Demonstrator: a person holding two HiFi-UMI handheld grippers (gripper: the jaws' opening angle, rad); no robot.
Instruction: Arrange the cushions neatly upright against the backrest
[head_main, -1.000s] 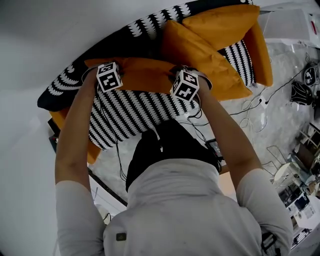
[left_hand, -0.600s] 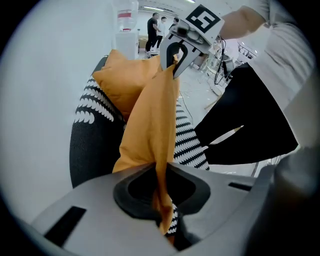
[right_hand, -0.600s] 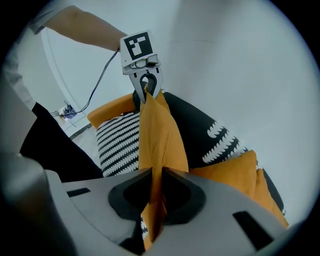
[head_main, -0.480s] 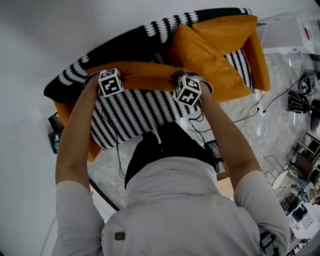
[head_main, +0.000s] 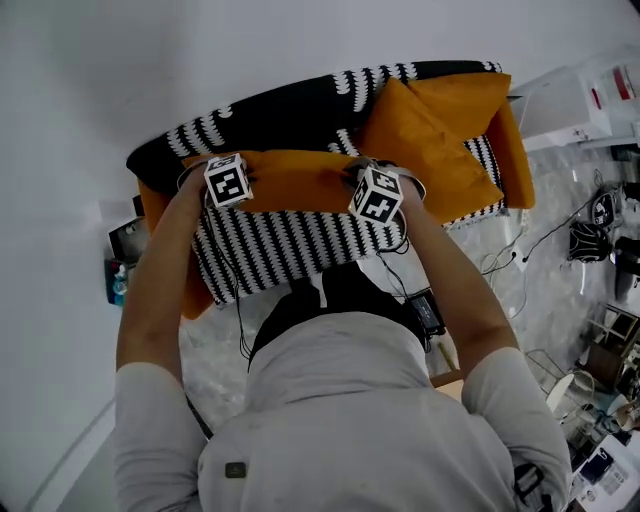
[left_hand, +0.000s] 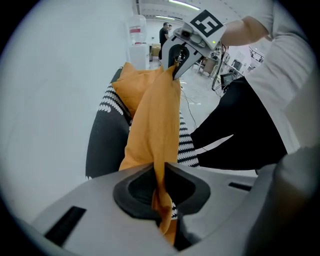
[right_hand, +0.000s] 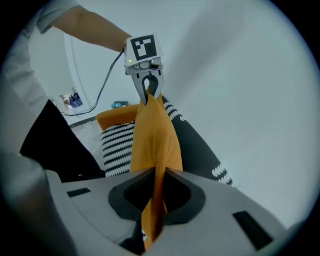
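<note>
From the head view, a person leans over a sofa with a black-and-white patterned seat. The left hand-held gripper and the right hand-held gripper each grip one end of an orange cushion. The cushion stretches level between them, above the seat and just in front of the black backrest. Whether its lower edge touches the seat cannot be made out. Two other cushions, also orange, lean against the backrest at the sofa's right end, one overlapping the other. An orange armrest closes that end. The wall behind the sofa is plain white, and cables lie on the floor to the right.

In the left gripper view, the jaws have just been closing and are pinched on a fold of the cushion's orange cloth, which runs down between them. The cushion reaches away to the right hand-held gripper, which clamps its far corner. The black backrest lies to the left and the person's dark trousers fill the right.

In the right gripper view, the jaws have likewise just been closing and nip the cushion's cloth at this end. The cushion runs up to the left hand-held gripper, which holds the opposite corner. The striped seat shows to the left of the cushion and the black backrest to its right, against the white wall.
</note>
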